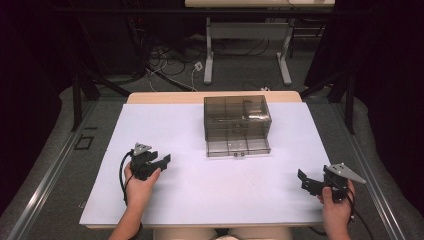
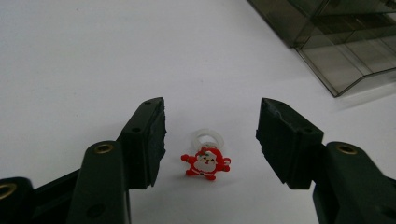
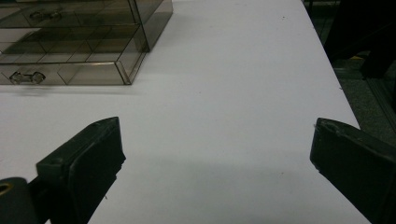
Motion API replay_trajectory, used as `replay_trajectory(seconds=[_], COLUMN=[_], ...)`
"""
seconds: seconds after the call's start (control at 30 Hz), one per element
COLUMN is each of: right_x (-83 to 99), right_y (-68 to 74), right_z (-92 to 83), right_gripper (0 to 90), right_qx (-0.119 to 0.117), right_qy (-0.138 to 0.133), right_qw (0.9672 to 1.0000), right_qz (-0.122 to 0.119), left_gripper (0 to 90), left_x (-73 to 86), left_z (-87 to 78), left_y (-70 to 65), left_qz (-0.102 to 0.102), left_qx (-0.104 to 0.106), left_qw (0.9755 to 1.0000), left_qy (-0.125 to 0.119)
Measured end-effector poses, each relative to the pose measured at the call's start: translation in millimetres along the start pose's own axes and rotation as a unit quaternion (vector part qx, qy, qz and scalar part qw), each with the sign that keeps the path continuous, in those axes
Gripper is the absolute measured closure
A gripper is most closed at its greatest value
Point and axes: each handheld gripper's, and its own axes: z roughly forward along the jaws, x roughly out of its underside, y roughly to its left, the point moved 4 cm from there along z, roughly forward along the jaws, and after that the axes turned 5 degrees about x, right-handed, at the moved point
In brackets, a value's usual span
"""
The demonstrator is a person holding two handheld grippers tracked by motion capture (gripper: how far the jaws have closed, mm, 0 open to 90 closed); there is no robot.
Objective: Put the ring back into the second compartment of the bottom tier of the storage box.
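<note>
- Red Santa ring, clear plastic band behind the figure, lies flat on the worktop between the jaws of the left gripper; pads stand clear of it on both sides, nothing gripped.
- No readable writing or brand on any item.
- Right gripper wide open over bare worktop, holding nothing.
- Smoky see-through drawer box toward the far middle of the worktop, two small knobs on its front.
- Worktop white, matte, with a pale wood edge at the back.
- Room dark; grey floor, loose cables, another table's legs behind.
</note>
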Motion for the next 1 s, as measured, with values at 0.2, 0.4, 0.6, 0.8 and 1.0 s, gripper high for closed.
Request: replay_trajectory(seconds=[0.2, 0.4, 0.6, 0.8, 1.0], right_x=[-0.3, -0.1, 0.5, 0.6, 0.7], right_y=[0.1, 0.1, 0.1, 0.5, 1.0], right_z=[0.0, 1.0, 0.5, 0.6, 1.5], right_gripper=[2.1, 2.2, 2.2, 2.3, 2.3], right_qx=[-0.002, -0.002, -0.005, -0.004, -0.003], right_qy=[-0.001, -0.003, 0.005, 0.005, 0.0], right_qw=[1.0, 1.0, 1.0, 1.0, 1.0], right_qz=[-0.001, 0.001, 0.0, 0.001, 0.006], left_gripper=[45.7, 49.2, 52.2, 56.0, 60.6], left_x=[3.6, 6.5, 9.2, 10.8, 12.1], left_z=[4.0, 5.6, 6.0, 6.5, 6.9], left_y=[-2.9, -1.7, -0.2, 0.1, 1.7], left_qz=[0.009, 0.003, -0.004, -0.016, -0.02], left_qx=[-0.006, -0.006, -0.003, 0.002, 0.001], left_qw=[0.9998, 0.9997, 0.9994, 0.9991, 0.9988], left_qy=[0.015, 0.025, 0.033, 0.039, 0.045])
